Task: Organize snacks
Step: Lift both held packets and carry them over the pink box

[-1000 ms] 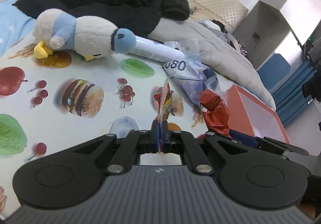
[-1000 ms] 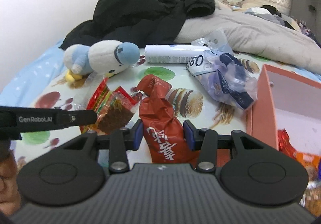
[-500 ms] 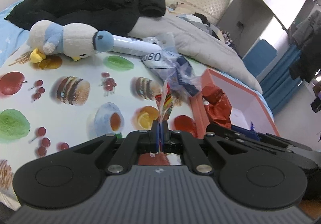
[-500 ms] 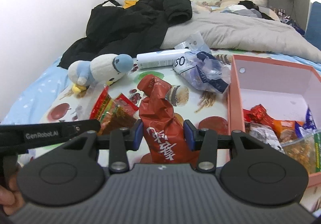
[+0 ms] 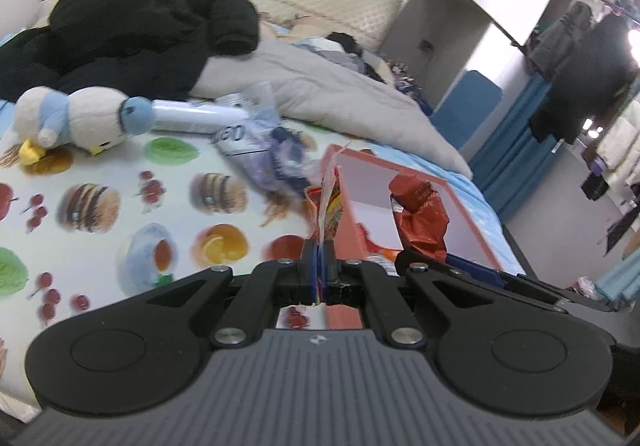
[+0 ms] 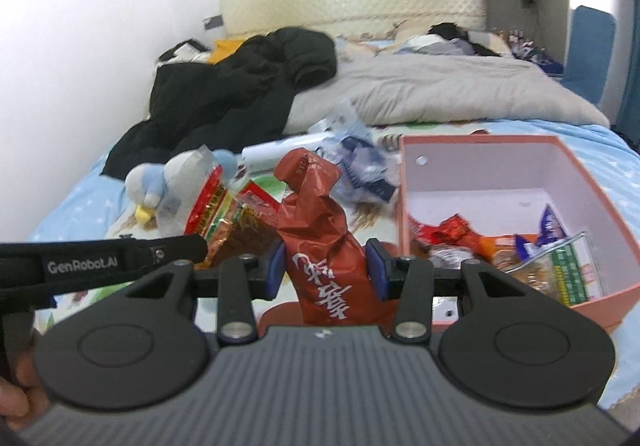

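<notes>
My left gripper [image 5: 319,266] is shut on the edge of a thin red, yellow and green snack packet [image 5: 327,202], held upright just left of the salmon-pink box [image 5: 472,218]. The right wrist view shows the same packet [image 6: 224,210] at the tip of the left gripper's arm. My right gripper [image 6: 326,266] is shut on a crumpled red snack bag [image 6: 316,222] with white characters, lifted beside the box's left wall. The box [image 6: 476,140] stands open and holds several snack packets [image 6: 460,232]. The red bag [image 5: 420,212] also hangs over the box's near corner.
On the food-print sheet [image 5: 100,238] lie a blue-and-white plush bird [image 5: 76,118], a white tube [image 5: 188,114] and a clear blue bag [image 5: 268,154]. A black jacket [image 6: 240,94] and grey duvet [image 6: 440,90] fill the far bed. A hand [image 6: 16,398] shows at lower left.
Both grippers have risen and swung right with their packets, from over the sheet to the box. The box now fills much more of both views.
</notes>
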`<state>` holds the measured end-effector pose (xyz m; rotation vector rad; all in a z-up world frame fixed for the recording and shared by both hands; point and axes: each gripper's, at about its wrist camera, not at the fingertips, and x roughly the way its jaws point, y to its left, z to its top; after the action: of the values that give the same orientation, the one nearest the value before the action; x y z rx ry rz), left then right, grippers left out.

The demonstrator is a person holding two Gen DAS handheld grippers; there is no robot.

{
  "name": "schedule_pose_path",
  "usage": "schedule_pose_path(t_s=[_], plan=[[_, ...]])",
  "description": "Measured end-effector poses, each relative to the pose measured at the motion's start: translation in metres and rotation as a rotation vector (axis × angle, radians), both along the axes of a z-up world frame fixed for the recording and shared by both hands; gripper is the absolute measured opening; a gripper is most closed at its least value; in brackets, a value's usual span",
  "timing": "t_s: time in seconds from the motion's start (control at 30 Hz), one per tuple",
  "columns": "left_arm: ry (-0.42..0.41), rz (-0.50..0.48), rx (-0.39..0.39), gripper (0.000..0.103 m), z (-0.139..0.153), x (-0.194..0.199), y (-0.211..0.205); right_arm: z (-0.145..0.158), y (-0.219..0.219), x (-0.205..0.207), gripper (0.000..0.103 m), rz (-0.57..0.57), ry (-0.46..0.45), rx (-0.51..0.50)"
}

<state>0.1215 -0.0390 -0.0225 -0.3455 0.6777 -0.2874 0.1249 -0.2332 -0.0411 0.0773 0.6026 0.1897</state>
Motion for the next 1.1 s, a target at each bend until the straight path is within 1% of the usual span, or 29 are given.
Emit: schedule_pose_path(t_s=[0.2, 0.3, 0.47, 0.57, 0.67, 0.83, 0.97, 1.1], plan=[[-0.025, -0.077, -0.005, 0.002, 0.020, -0.003, -0.040, 0.016, -0.031, -0.017, 0.046, -0.075, -0.033, 0.005], [-0.032, -0.113, -0.012, 0.002, 0.028, 0.001, -0.062, 0.021, -0.048, -0.025, 0.046, -0.116, -0.035, 0.009], [-0.024, -0.173, -0.011, 0.002, 0.032, 0.016, -0.101, 0.024, -0.080, -0.029, 0.046, -0.182, -0.030, 0.007], [-0.009, -0.205, -0.004, 0.002, 0.029, 0.033, -0.124, 0.019, -0.102, -0.020, 0.046, -0.227, -0.011, 0.014], [0.016, -0.229, 0.012, 0.002, 0.022, 0.057, -0.145, 0.013, -0.120, -0.007, 0.046, -0.253, 0.011, 0.019], [0.073, -0.260, 0.046, 0.002, -0.001, 0.101, -0.178, -0.004, -0.146, 0.027, 0.046, -0.275, 0.051, 0.031], [0.122, -0.277, 0.074, 0.002, -0.025, 0.139, -0.200, -0.023, -0.164, 0.057, 0.046, -0.276, 0.096, 0.039], [0.167, -0.280, 0.097, 0.002, -0.050, 0.168, -0.214, -0.044, -0.176, 0.086, 0.046, -0.265, 0.138, 0.039]])
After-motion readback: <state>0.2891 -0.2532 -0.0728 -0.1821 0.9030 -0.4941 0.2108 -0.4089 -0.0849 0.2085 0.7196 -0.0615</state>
